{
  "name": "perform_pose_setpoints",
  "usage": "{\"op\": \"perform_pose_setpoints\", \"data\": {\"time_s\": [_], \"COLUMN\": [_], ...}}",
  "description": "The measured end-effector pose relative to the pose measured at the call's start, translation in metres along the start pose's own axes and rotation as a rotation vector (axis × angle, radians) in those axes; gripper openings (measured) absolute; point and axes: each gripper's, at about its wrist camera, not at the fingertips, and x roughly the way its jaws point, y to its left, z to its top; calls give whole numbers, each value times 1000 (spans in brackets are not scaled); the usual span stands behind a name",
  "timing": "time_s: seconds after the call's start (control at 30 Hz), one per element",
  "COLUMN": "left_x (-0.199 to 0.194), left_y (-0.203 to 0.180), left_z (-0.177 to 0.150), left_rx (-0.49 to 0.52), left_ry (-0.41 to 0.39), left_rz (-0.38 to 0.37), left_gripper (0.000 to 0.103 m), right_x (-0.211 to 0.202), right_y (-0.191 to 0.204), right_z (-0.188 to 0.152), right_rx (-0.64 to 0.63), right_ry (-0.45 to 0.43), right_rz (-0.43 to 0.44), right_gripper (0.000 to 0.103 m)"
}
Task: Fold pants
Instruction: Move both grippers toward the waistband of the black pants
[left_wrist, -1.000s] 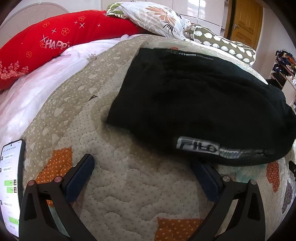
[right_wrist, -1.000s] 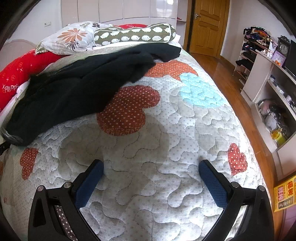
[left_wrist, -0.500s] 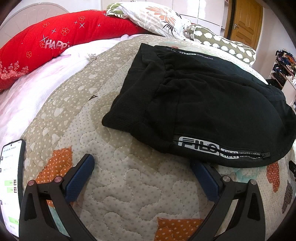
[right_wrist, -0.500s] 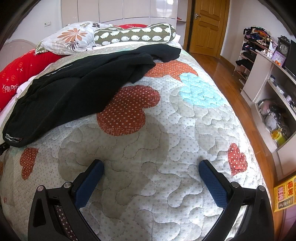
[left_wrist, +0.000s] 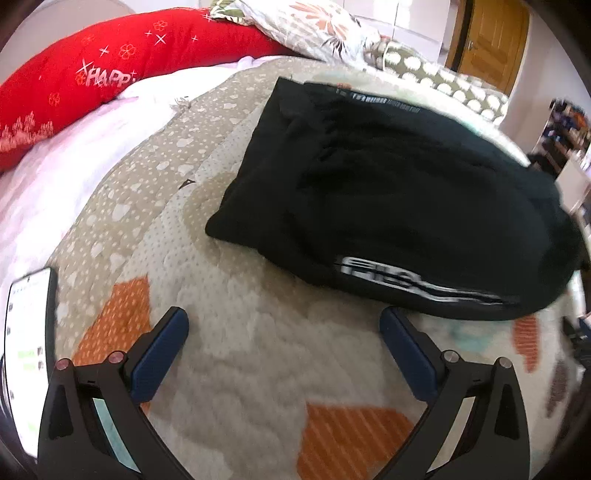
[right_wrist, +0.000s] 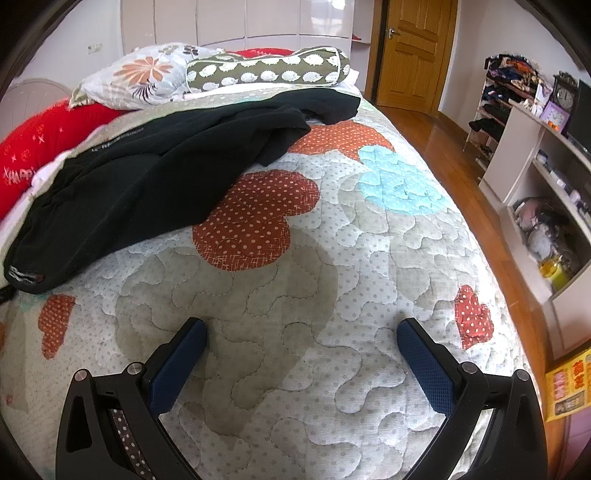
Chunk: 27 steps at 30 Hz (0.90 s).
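Black pants (left_wrist: 388, 192) with a white logo stripe lie spread on the quilted bed, waistband toward the left. In the right wrist view the pants (right_wrist: 147, 177) stretch from the near left to the far middle of the bed, the legs rumpled near the pillows. My left gripper (left_wrist: 284, 325) is open and empty, just short of the pants' near edge. My right gripper (right_wrist: 301, 332) is open and empty over bare quilt, well to the right of the pants.
A phone (left_wrist: 27, 354) with a lit screen lies at the left edge of the bed. A red cushion (left_wrist: 110, 66) and patterned pillows (right_wrist: 266, 70) sit at the head. The bed's right edge (right_wrist: 491, 266) drops to a wooden floor with white shelves (right_wrist: 546, 184).
The pants settled flatter on the bed after moving. My left gripper's view has shifted slightly and is blurred by motion. My right gripper has not moved.
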Motion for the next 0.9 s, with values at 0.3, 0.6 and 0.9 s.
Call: {"op": "perform_pose_setpoints", "data": {"time_s": [0.3,0.6,0.9], "left_x": [-58,-63,-59], "left_y": [-23,-46,-48], "left_z": [7,19,19], "left_rx": [-4,33,34], "left_ry": [-94,-123,-121], "left_rz": [-97,-100,-94], "left_gripper": [103,103,103], "right_x": [-17,-43,-41], "right_y": [-9,5,19], "right_z": [10,27,41], "right_rx": [130,132,97], "right_ry": [-12,-85,-99], "right_rz": [137,206,214], "right_gripper": [103,103,103]}}
